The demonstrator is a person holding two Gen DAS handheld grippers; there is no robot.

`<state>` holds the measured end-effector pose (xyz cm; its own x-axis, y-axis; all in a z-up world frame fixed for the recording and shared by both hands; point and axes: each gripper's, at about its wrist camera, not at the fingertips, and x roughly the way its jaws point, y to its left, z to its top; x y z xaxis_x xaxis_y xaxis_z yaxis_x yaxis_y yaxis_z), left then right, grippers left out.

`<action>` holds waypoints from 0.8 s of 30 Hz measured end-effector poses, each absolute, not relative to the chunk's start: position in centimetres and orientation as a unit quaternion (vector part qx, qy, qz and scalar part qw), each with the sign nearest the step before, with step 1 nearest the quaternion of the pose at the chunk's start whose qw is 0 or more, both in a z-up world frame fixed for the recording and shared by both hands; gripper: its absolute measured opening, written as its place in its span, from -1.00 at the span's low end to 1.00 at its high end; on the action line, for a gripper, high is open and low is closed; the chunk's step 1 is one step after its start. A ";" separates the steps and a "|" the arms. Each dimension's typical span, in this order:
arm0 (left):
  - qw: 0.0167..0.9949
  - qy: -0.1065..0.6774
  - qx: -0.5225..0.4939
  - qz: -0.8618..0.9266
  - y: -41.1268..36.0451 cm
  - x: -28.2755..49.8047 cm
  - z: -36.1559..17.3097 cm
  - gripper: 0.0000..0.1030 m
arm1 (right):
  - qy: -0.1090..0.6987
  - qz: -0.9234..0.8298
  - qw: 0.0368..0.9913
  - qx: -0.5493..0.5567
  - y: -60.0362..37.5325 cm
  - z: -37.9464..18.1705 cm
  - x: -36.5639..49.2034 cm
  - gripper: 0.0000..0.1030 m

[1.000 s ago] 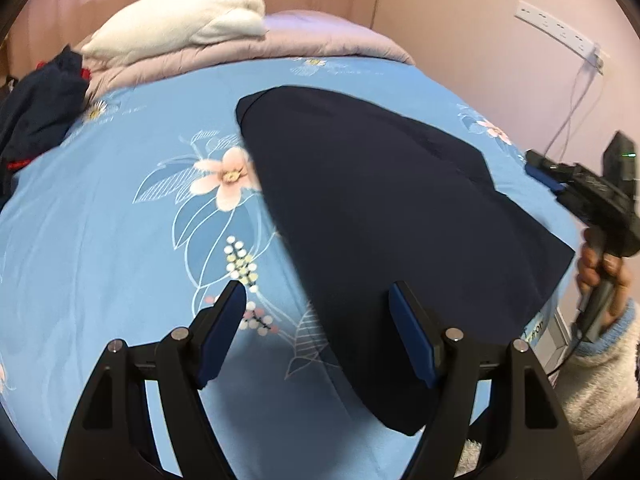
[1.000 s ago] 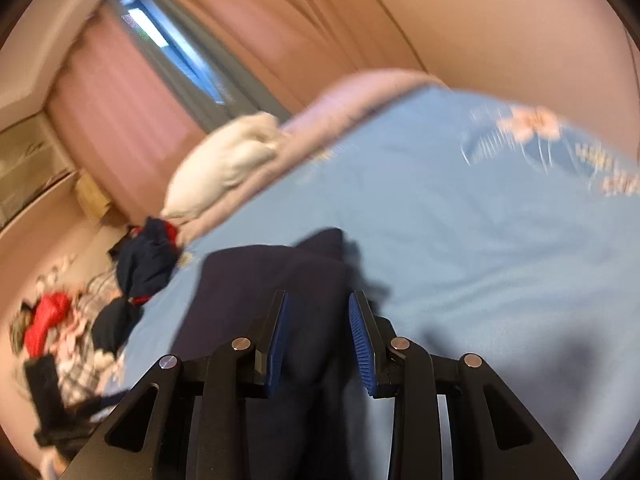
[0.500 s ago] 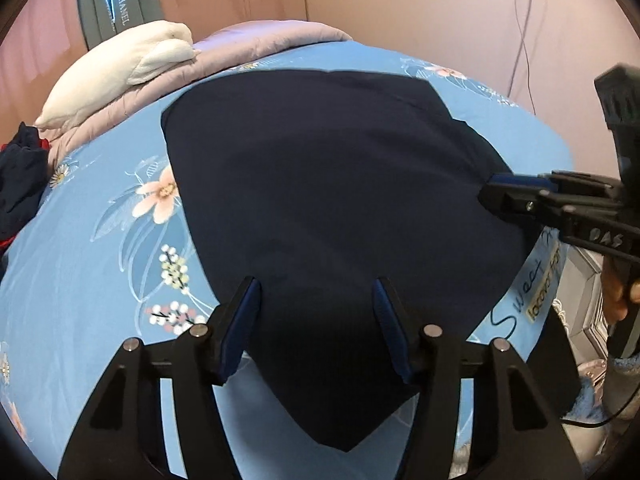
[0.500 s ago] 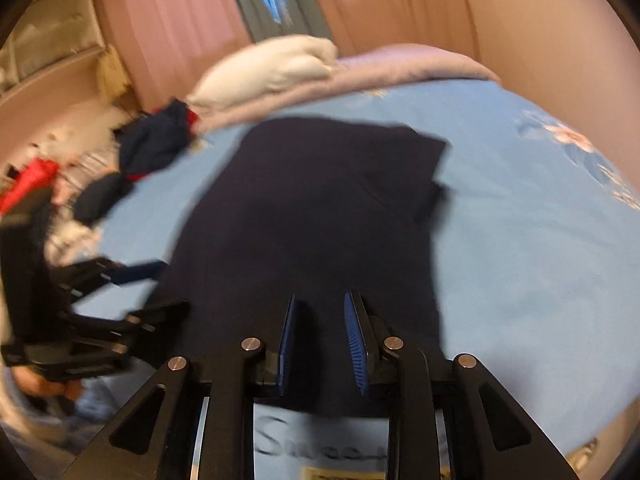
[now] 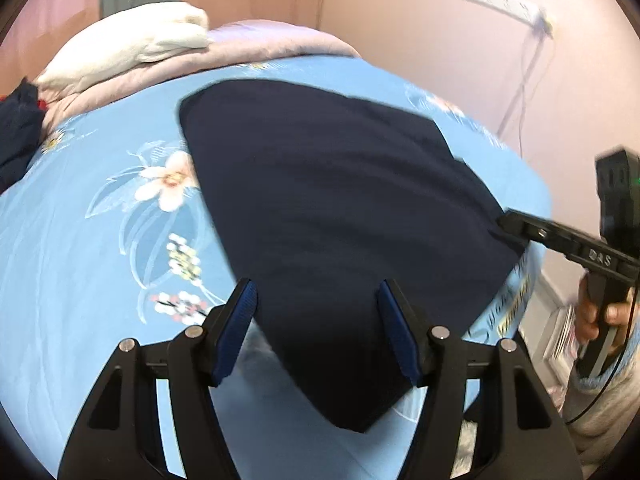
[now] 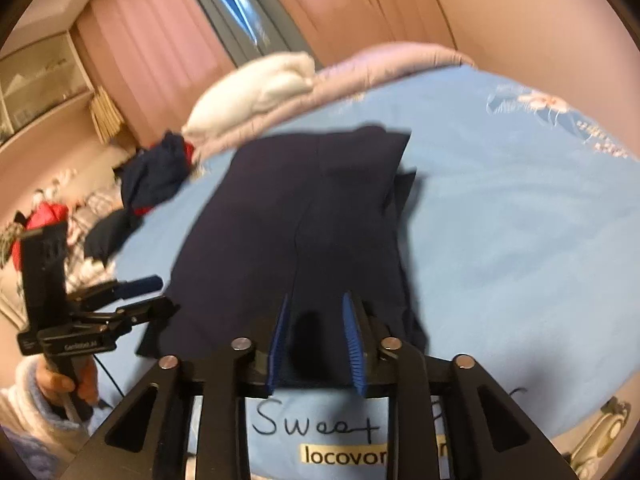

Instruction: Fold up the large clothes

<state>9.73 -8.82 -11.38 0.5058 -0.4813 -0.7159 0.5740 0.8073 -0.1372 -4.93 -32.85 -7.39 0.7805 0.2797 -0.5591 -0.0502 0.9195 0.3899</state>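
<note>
A dark navy garment lies spread on the blue flowered bed sheet. My left gripper hovers over its near corner. Its jaws are opening, the cloth lies below them, and the pads do not press on it. From the right, my right gripper meets the garment's right edge, which comes to a point at its tip. In the right wrist view the right gripper stands narrow, shut on the near hem of the garment. The left gripper shows at the cloth's left side.
A white pillow and a pinkish quilt lie at the bed's head. A pile of dark and red clothes sits at the bed's left side. A power strip hangs on the wall. A printed label marks the bed's near edge.
The garment now lies wider and flatter on the sheet. My right gripper came down and across to its right edge. The left jaws narrowed, then widened a little.
</note>
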 end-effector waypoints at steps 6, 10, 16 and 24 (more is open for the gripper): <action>0.875 0.395 0.002 -0.281 -8.3 14.6 -10.2 0.23 | 0.304 0.080 0.931 0.185 -32.7 -5.5 -0.8 -0.43; 0.881 0.390 -0.013 -0.266 -9.3 18.6 -9.4 0.23 | 0.290 0.079 0.929 0.216 -32.8 -4.9 3.2 -0.43; 0.880 0.404 -0.028 -0.247 -11.9 25.3 -9.6 0.23 | 0.333 0.065 0.905 0.258 -33.3 -7.3 8.7 -0.43; 0.862 0.453 -0.029 -0.223 -13.7 32.1 -13.0 0.31 | 0.364 0.061 0.879 0.302 -34.7 -11.6 9.7 -0.43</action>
